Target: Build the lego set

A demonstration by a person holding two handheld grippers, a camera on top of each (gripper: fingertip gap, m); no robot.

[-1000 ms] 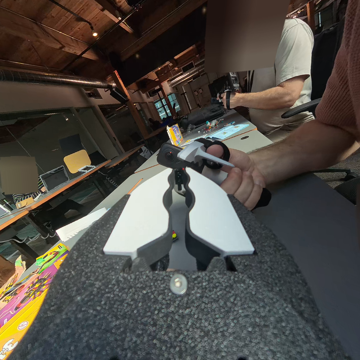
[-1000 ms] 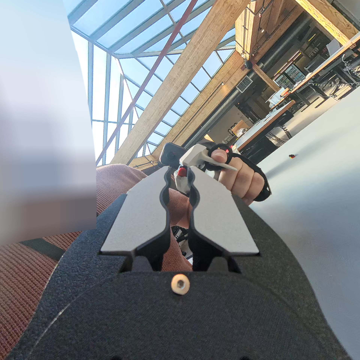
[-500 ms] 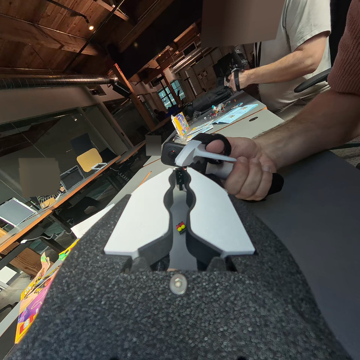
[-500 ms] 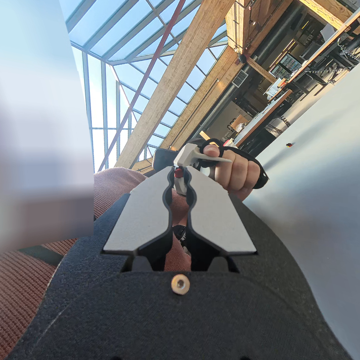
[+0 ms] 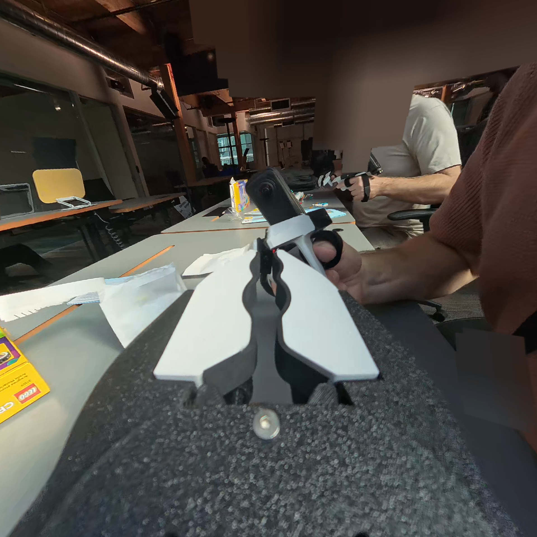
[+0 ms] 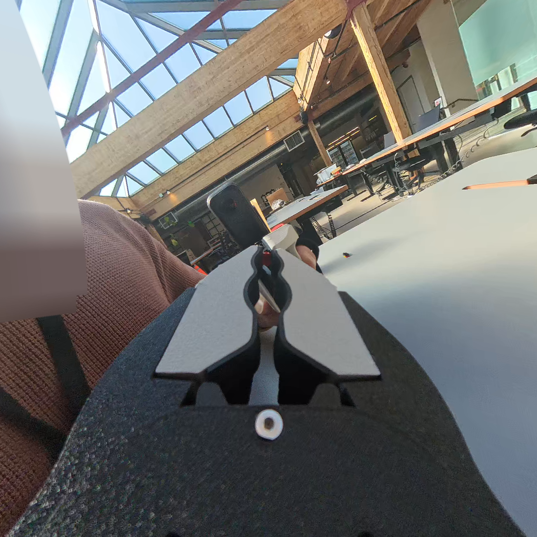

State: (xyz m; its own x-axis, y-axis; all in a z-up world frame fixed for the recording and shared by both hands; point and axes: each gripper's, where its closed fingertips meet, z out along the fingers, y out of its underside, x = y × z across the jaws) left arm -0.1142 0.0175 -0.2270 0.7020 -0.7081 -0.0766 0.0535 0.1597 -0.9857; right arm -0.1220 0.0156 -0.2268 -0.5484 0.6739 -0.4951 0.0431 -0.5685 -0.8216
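Starting at the far left of the left wrist view: yellow lego box (image 5: 17, 374) flat on the grey table (image 5: 72, 363), partly cut off by the edge. Just right of it, a white paper sheet (image 5: 49, 295) and a clear plastic bag (image 5: 139, 299), overlapping. At centre, the left gripper (image 5: 266, 257), fingers drawn nearly together with only a thin gap at the tips. Something dark wedged in that gap, with a red speck (image 5: 273, 250) at its top. Cannot tell whether gripped by this pair or only pressed against them. Directly beyond, tip to tip, the right gripper (image 5: 279, 229), held in the right hand (image 5: 345, 273). Farther back on the right, another person (image 5: 418, 174) seated at the next table.

In the right wrist view, from the left: brown knitted sleeve (image 6: 122, 261), then the right gripper (image 6: 266, 257), closed down on a red lego piece (image 6: 266, 258) pinched right at the tips. Meeting it head-on, the left gripper (image 6: 276, 241). To the right, well apart from both, a small dark lego piece (image 6: 345, 254) lying alone on the table.
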